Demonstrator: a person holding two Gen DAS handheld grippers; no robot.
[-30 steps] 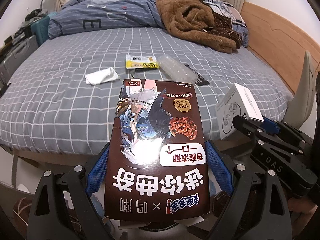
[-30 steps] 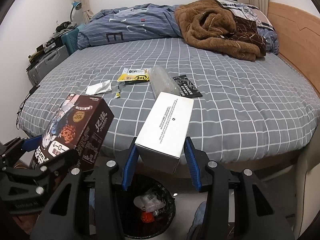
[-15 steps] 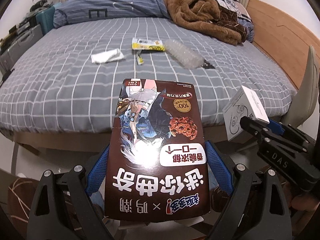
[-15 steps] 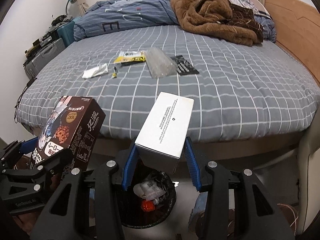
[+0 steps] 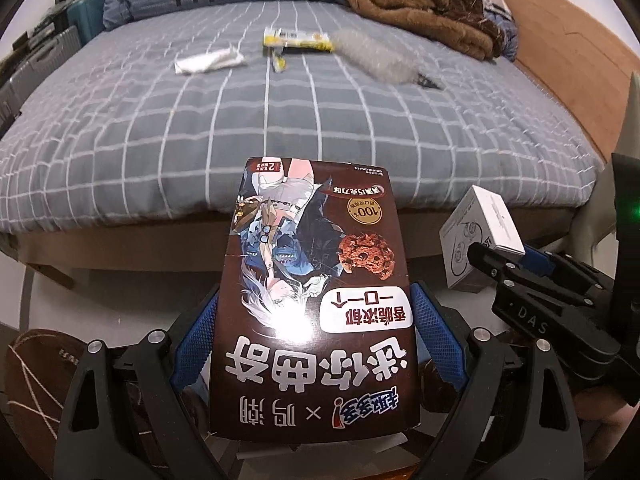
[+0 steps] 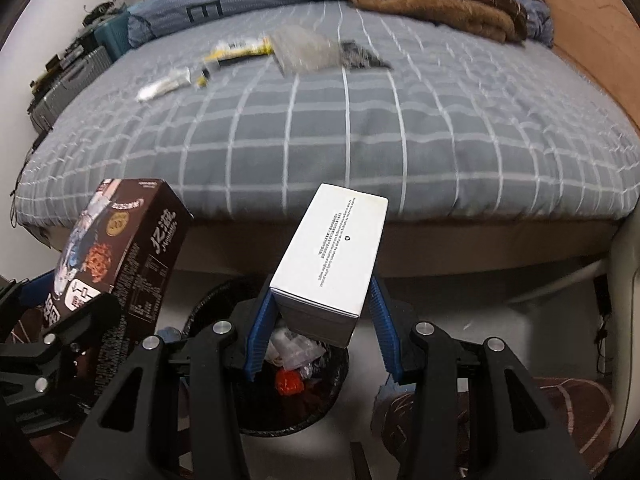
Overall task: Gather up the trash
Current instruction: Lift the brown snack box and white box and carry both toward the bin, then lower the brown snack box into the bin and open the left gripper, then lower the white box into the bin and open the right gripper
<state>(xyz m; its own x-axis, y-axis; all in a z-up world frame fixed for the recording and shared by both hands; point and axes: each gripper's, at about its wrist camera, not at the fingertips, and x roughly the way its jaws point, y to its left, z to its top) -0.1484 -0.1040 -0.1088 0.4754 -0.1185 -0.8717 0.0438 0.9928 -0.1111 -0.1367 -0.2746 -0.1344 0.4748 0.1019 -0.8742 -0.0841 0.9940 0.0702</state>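
My left gripper (image 5: 316, 344) has its blue pads clamped on the sides of a dark brown cardboard biscuit box (image 5: 316, 300) printed with a cartoon figure, which sticks out past the fingertips. Next over, my right gripper (image 6: 320, 320) pinches a plain white rectangular carton (image 6: 332, 256) between its blue pads, and directly under those fingers I see a round black trash bin (image 6: 280, 420) already holding crumpled wrappers.

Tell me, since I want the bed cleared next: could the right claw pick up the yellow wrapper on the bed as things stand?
Probably not yet. The right claw is shut on the white box above the trash bin, while the yellow wrapper lies far up the bed.
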